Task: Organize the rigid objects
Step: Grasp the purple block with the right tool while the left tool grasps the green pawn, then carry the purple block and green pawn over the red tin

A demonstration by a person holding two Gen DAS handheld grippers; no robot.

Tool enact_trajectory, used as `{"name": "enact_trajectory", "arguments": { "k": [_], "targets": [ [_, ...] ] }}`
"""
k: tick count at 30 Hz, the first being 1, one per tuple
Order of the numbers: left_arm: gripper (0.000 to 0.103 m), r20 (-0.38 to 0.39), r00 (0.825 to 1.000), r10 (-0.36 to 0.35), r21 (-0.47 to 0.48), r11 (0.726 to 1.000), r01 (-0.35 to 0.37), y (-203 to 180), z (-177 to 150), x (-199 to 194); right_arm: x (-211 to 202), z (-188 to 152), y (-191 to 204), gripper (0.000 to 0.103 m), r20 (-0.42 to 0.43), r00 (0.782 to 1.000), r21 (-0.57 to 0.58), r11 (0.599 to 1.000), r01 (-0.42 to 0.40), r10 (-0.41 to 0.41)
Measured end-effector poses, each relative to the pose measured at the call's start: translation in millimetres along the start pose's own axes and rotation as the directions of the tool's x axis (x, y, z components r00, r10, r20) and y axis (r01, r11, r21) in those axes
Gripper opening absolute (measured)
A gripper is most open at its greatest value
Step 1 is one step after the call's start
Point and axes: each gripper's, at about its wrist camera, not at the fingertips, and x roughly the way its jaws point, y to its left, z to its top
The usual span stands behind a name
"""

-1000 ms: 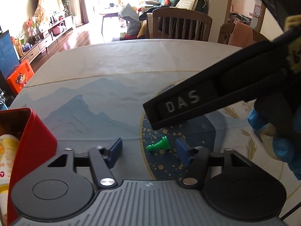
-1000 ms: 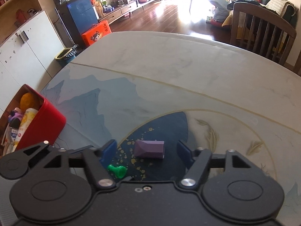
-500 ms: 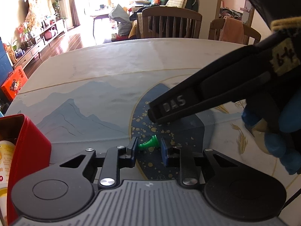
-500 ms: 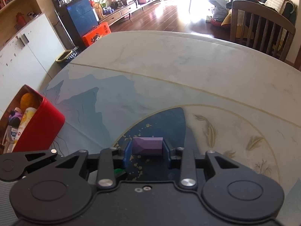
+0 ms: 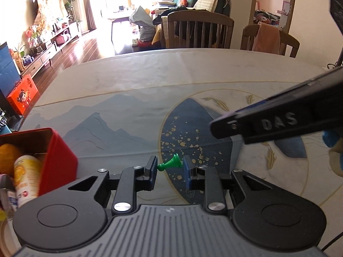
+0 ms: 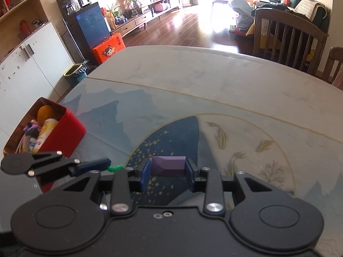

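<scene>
My left gripper (image 5: 169, 165) is shut on a small green pawn (image 5: 170, 162), which lies sideways between the blue pads, lifted off the table. My right gripper (image 6: 167, 167) is shut on a purple block (image 6: 167, 165), held above the dark blue patch of the table (image 6: 193, 81). From the right wrist view, the left gripper (image 6: 111, 168) shows at the lower left with the green pawn (image 6: 114, 168) at its tip. From the left wrist view, the right gripper's side (image 5: 276, 124) crosses the right edge. A red box (image 6: 62, 132) with several items stands at the table's left edge.
The red box (image 5: 57, 156) holds a yellow bottle (image 5: 26, 173) and an orange ball (image 5: 8, 156). Wooden chairs (image 5: 199, 30) stand behind the table's far edge. A blue-gloved hand (image 5: 332, 147) shows at the right. The patterned tabletop stretches away ahead.
Both grippers shut, the left on the green pawn and the right on the purple block. Both have since risen off the table, and the right one has moved off sideways with its block.
</scene>
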Motion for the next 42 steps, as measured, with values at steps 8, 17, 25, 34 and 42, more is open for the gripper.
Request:
{"name": "enact_trajectory", "arguments": {
  "k": [8,17,25,34,42],
  "targets": [
    [0.025,0.022,1.000,0.005,-0.020,1.000,-0.005,5.6,-0.8,-33.6,-34.5,-12.6,20.1,0.034,0.020,1.000,-0.036,0.999,-0.014,0.014],
    [0.025,0.039,0.999,0.027,-0.069,0.997,-0.024,17.4,-11.0,-79.3,-78.0,-27.3,50.8,0.034,0.059,0.997,-0.076,0.996,-0.040,0.044],
    [0.025,0.040,0.997,0.063,-0.125,0.990,-0.058,41.3,-20.8,-114.0,-100.9,-38.4,83.1,0.034,0.088,0.992,-0.124,0.989,-0.079,0.091],
    [0.025,0.042,0.995,0.087,-0.171,0.982,-0.078,96.7,-34.8,-136.0,-99.9,-37.5,126.1,0.034,0.107,0.988,-0.146,0.985,-0.093,0.109],
    [0.025,0.032,0.995,0.095,-0.187,0.978,-0.088,172.8,-46.2,-136.9,-67.9,-27.8,180.1,0.034,0.102,0.989,-0.131,0.987,-0.092,0.105]
  ]
}}
